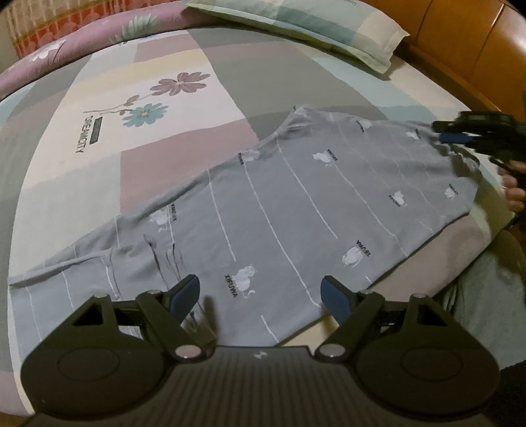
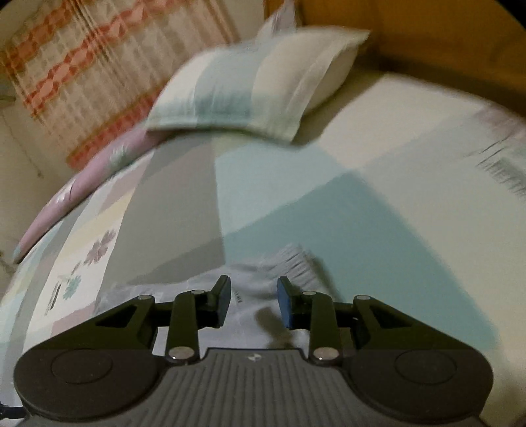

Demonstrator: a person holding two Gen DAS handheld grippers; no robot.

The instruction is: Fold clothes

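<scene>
Grey cloth with thin white stripes, white cat prints and small black lettering makes up the garment [image 1: 279,203], which is spread nearly flat across the patchwork sheet [image 1: 108,184] of a bed, running from lower left to upper right in the left wrist view; some creases are seen at its left end, near a darker printed mark. The left gripper [image 1: 261,294] is held low over the garment's near edge, its blue-padded fingers [image 1: 189,292] set wide apart with only cloth seen between them and nothing gripped. The right gripper [image 2: 253,300] is seen blurred at the garment's far right end in the left wrist view, with part of a hand [image 1: 514,190] behind it; in its own view its jaws are parted, narrower than the left pair, and a pale stretch of the garment with a ribbed edge lies under and beyond them; whether the pads touch the cloth cannot be told. On the sheet, flower prints [image 1: 164,95] and a line of lettering are shown well left of the garment; a checked pillow [image 1: 296,23] is laid at the head of the bed, against a wooden headboard [image 1: 460,42]; a pink floral quilt [image 1: 65,46] is rolled along the far side, with a red-patterned curtain [image 2: 75,65] behind it.
</scene>
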